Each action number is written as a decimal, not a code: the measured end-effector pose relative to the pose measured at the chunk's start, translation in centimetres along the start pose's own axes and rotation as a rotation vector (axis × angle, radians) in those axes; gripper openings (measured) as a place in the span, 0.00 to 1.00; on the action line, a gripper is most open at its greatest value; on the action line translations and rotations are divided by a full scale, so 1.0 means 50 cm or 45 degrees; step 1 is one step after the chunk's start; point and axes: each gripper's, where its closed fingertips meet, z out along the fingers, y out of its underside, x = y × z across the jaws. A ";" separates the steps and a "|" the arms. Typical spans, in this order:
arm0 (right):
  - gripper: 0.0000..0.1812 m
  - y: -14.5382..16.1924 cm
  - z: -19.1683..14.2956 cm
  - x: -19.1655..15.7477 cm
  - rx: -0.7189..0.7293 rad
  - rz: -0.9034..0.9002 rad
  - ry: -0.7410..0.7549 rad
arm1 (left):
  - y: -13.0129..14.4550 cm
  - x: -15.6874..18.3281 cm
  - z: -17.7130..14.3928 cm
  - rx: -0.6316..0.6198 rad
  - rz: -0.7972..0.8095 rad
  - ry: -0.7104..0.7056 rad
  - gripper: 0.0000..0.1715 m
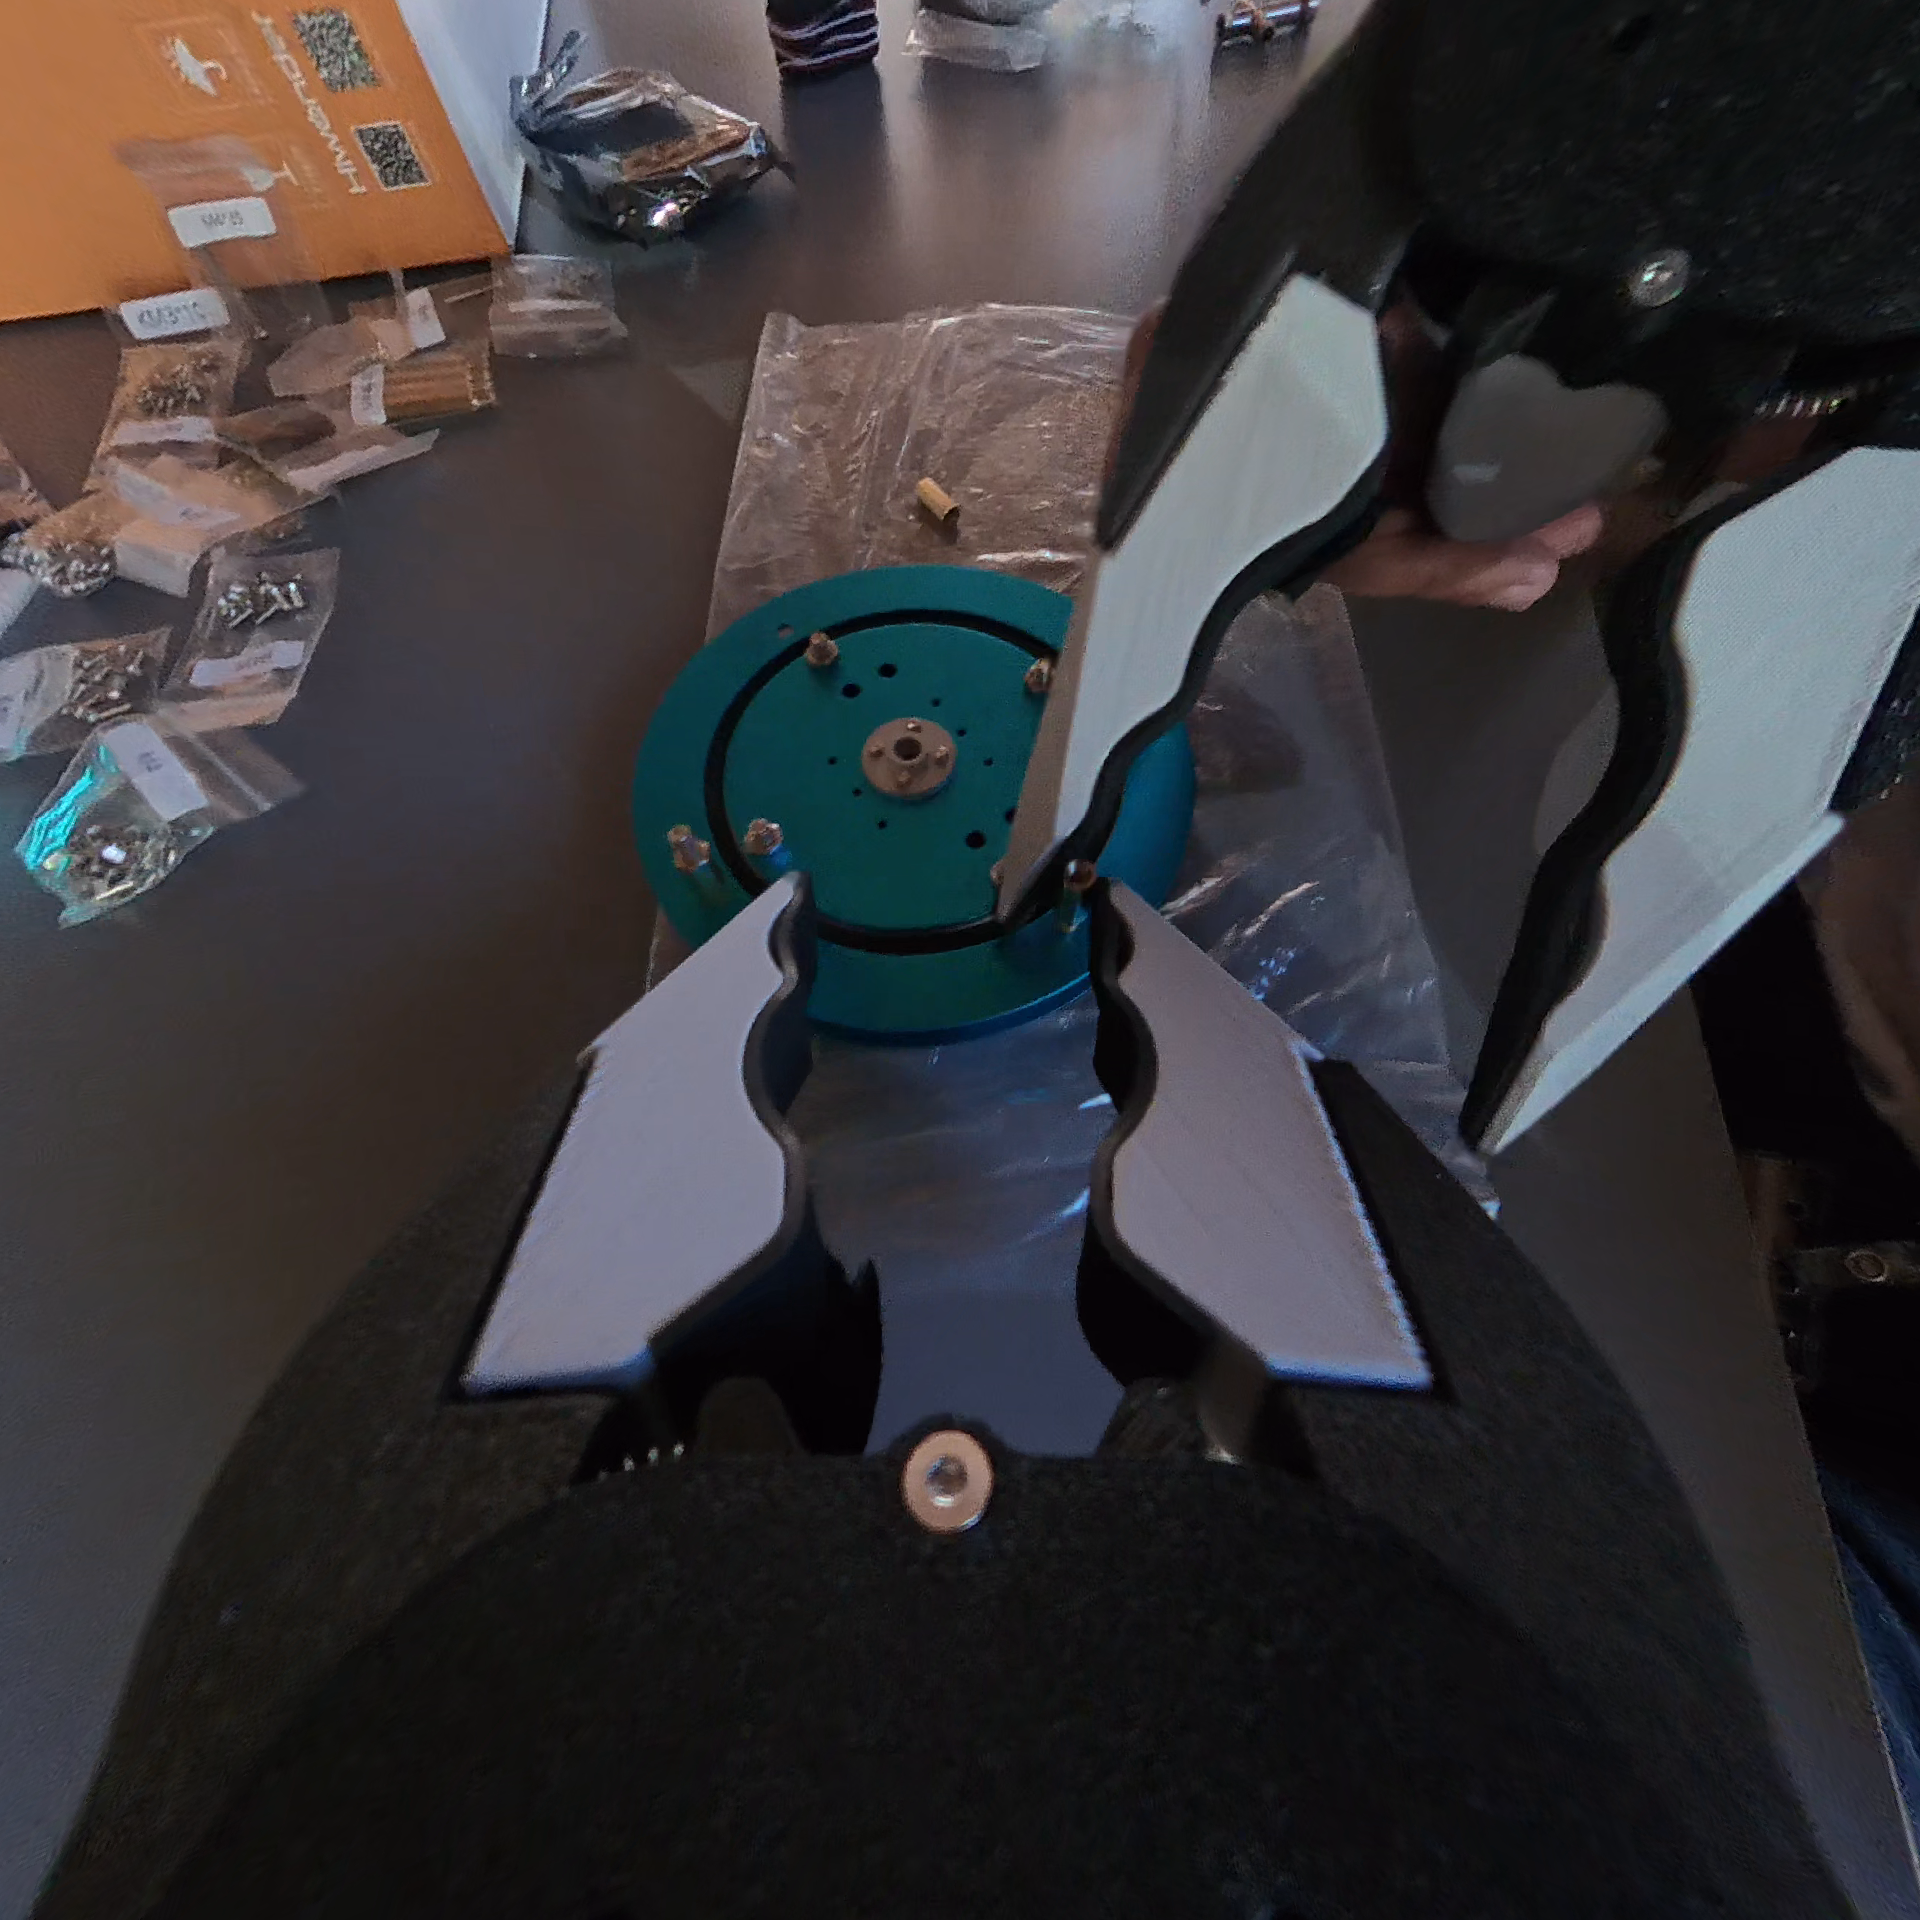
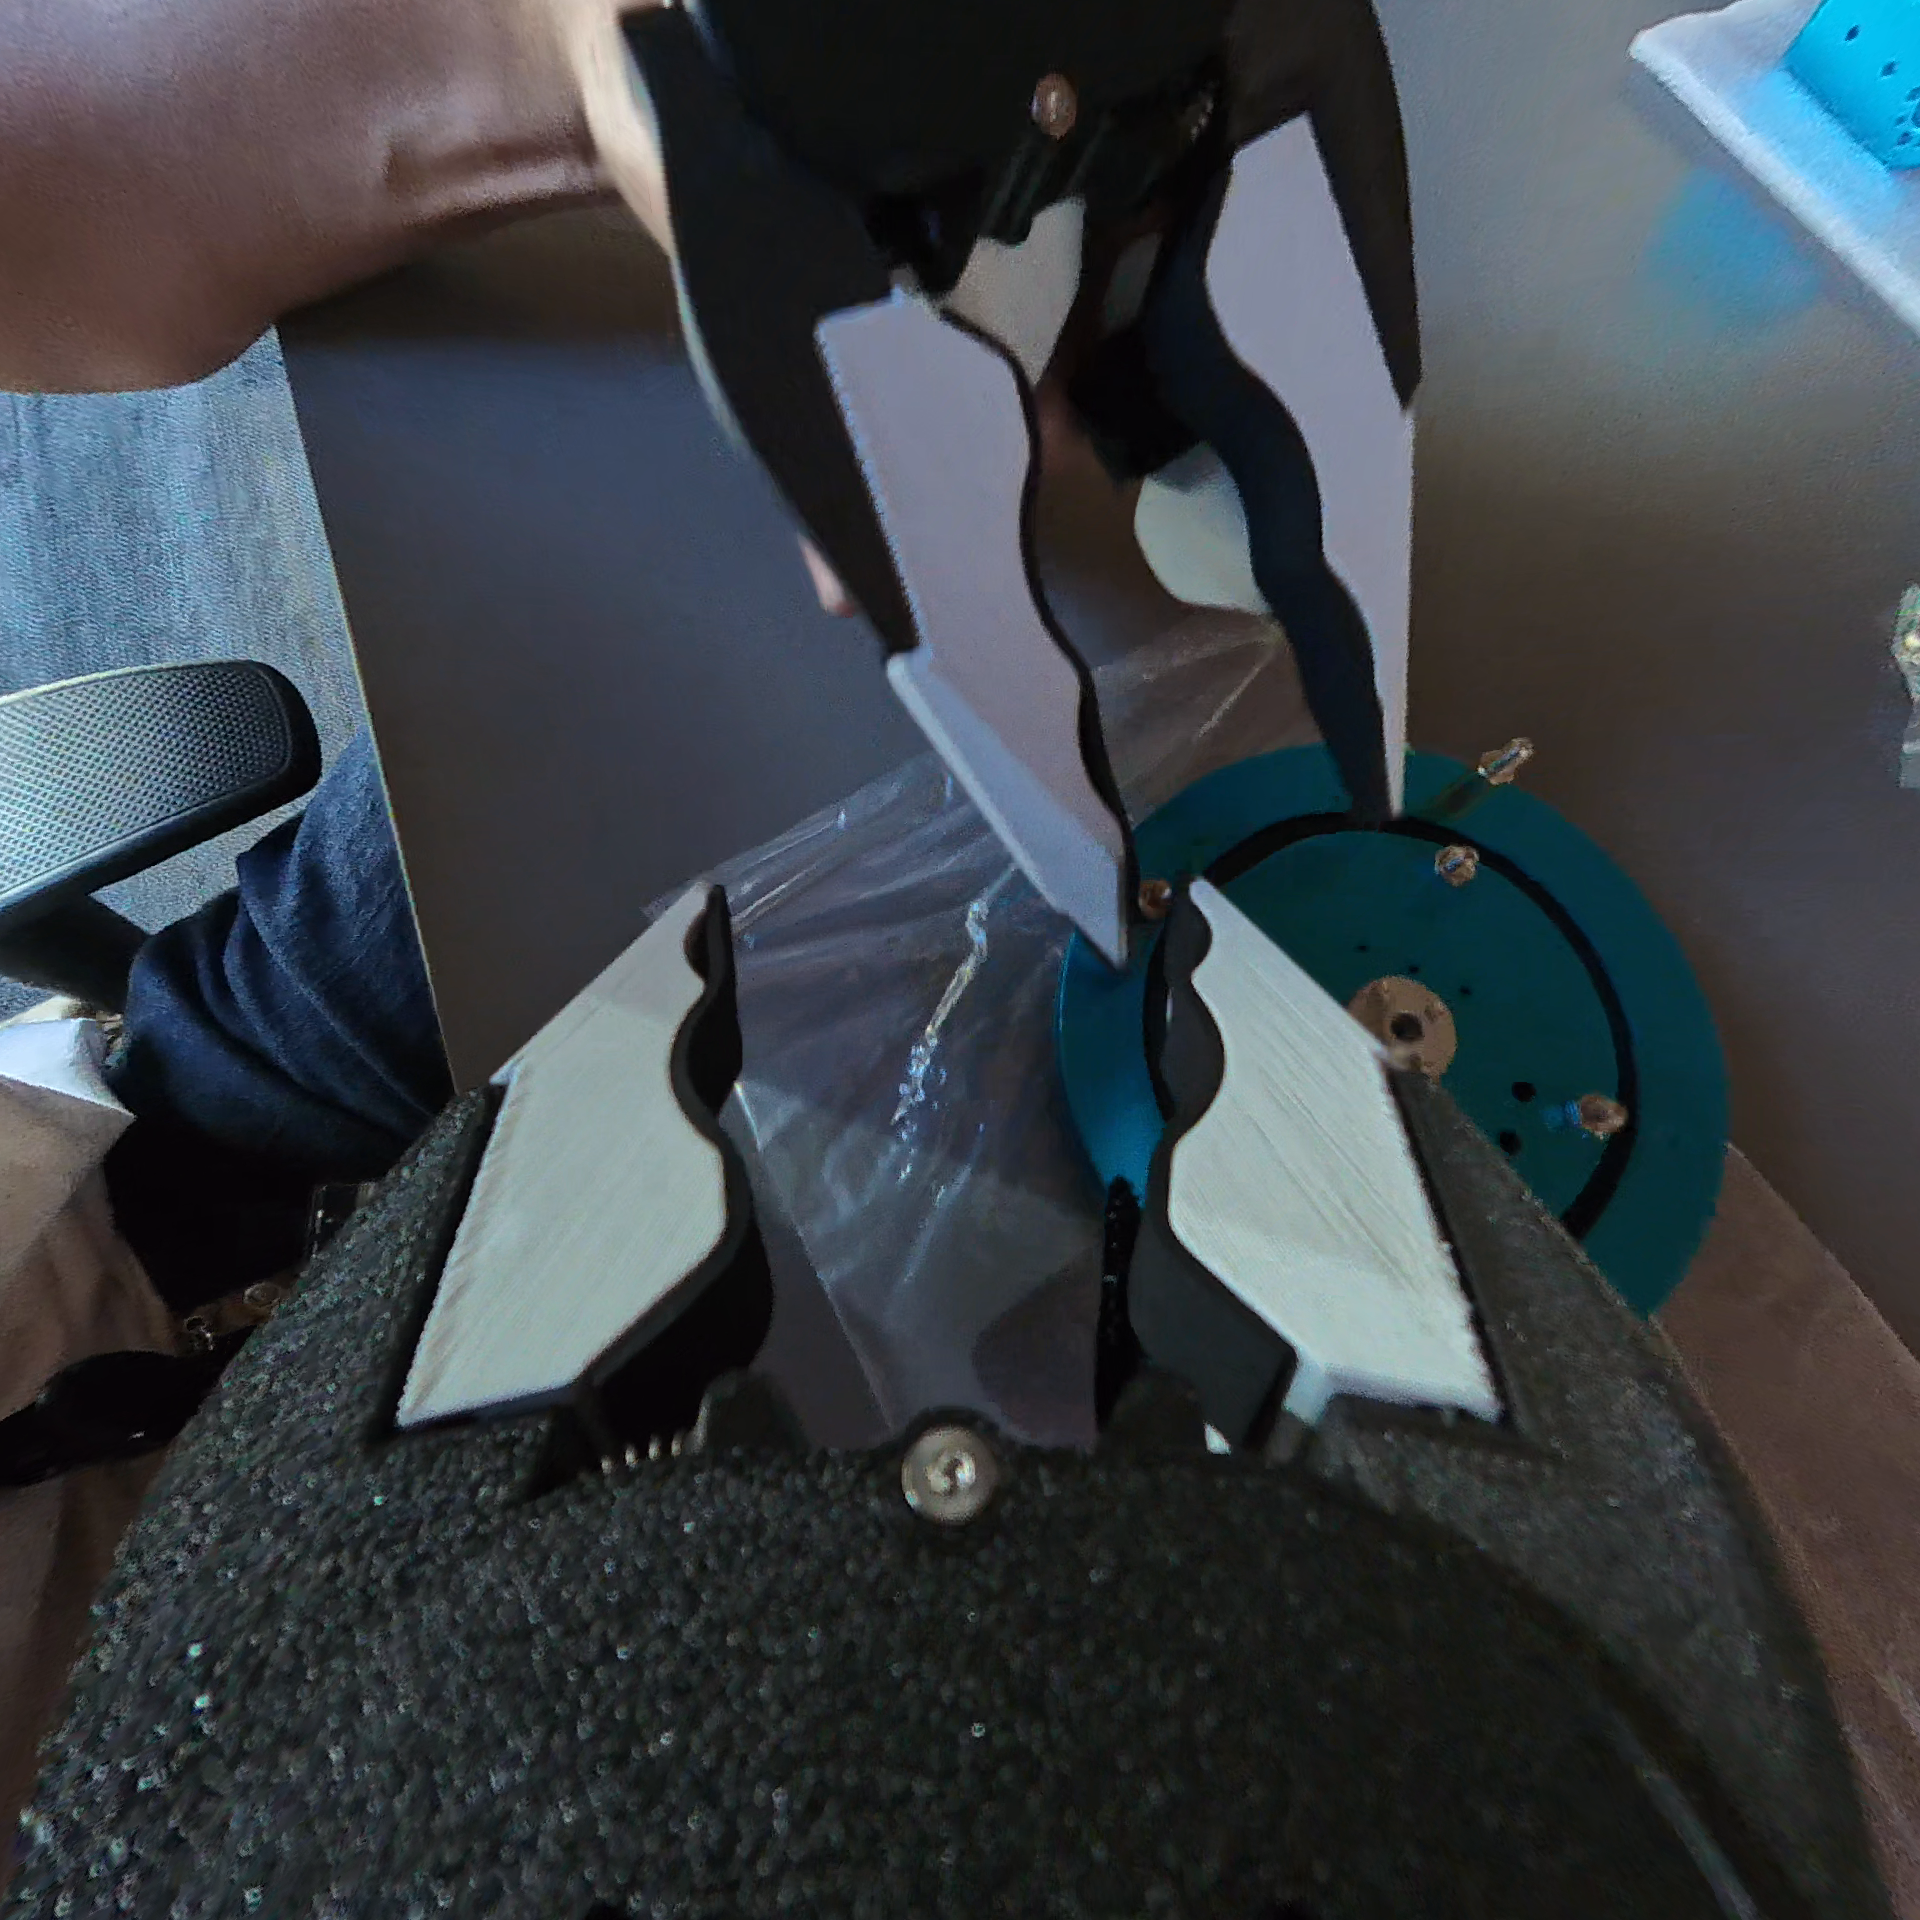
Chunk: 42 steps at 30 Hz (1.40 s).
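On the dark table:
Disc: a teal round disc (image 1: 894, 769) lies on a clear plastic sheet (image 1: 935, 416), with a brass hub (image 1: 906, 756) at its centre and small brass standoffs standing near its rim.
Left gripper (image 1: 951, 894): fingers apart, both tips over the near edge of the disc, holding nothing.
Right gripper (image 2: 951, 904): fingers apart, one tip beside a brass standoff (image 2: 1151, 896) at the disc edge; whether it touches is unclear.
Loose part: one small brass standoff piece (image 1: 937, 506) lies on the sheet beyond the disc.
Left side of the table: bags of screws (image 1: 249, 613) and an orange box (image 1: 208, 135).
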 end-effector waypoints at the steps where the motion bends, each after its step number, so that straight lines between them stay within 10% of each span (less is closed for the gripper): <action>1: 0.46 0.006 -0.007 0.001 -0.003 -0.001 0.012 | 0.004 -0.008 -0.007 0.001 -0.009 -0.003 0.33; 42: 0.41 -0.015 0.008 0.020 0.004 0.033 0.012 | -0.005 -0.010 -0.006 0.020 -0.006 -0.030 0.27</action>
